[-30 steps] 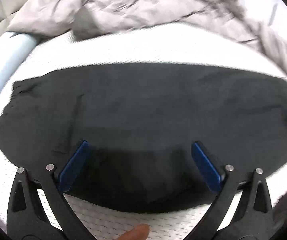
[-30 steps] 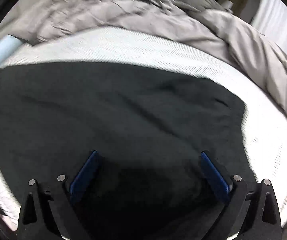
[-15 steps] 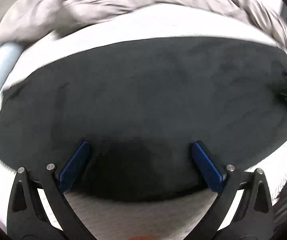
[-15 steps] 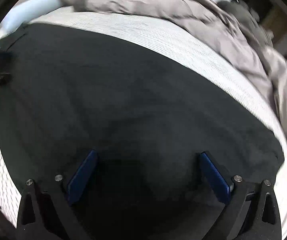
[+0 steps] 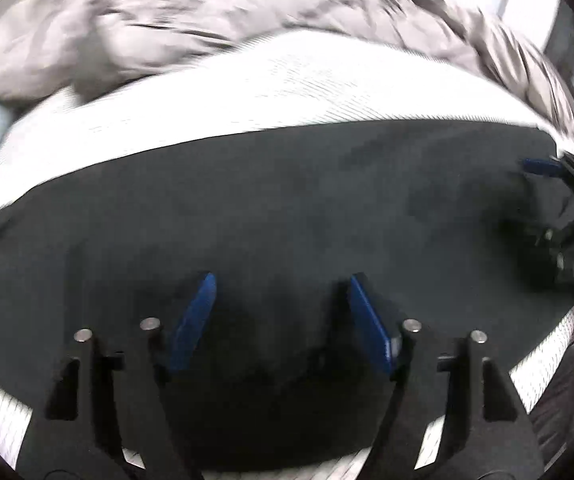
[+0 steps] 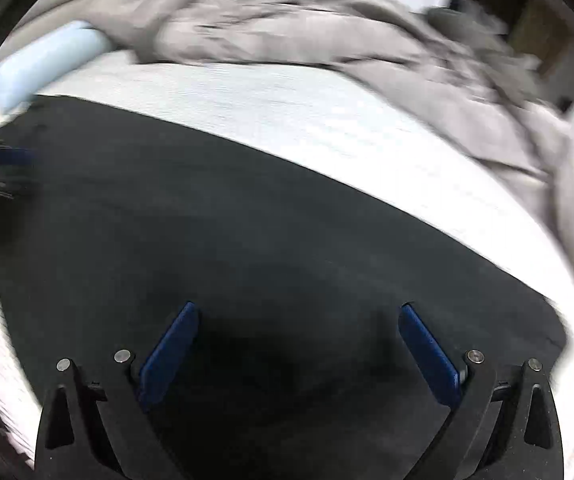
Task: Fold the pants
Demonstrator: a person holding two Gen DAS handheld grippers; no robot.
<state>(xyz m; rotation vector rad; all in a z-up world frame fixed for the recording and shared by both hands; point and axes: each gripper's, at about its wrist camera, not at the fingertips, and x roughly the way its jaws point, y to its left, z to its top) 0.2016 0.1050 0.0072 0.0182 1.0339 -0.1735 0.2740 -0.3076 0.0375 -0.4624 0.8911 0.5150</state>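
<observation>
Crowding the bed's far side, a rumpled grey duvet (image 5: 167, 32); my left gripper (image 5: 281, 320), wider before, closes over the pants (image 5: 287, 208); right gripper (image 6: 297, 344) gapes, released.

White mattress (image 5: 327, 84), rumpled grey duvet (image 6: 287, 32)

Pants (image 5: 267, 208) spread flat across mattress (image 5: 287, 92), long axis running left to right in both wrist views. Rumpled duvet (image 5: 147, 28) heaped behind pants, along far side of bed. Pillow (image 6: 43, 64) at far left, just beyond pants' left end. Left hand-held gripper (image 5: 283, 312) over near edge of pants, jaws closing, cloth lying between fingers. Right hand-held gripper (image 6: 297, 344) over pants further right, fingers spread wide above cloth; it also appears at right margin of left wrist view.
</observation>
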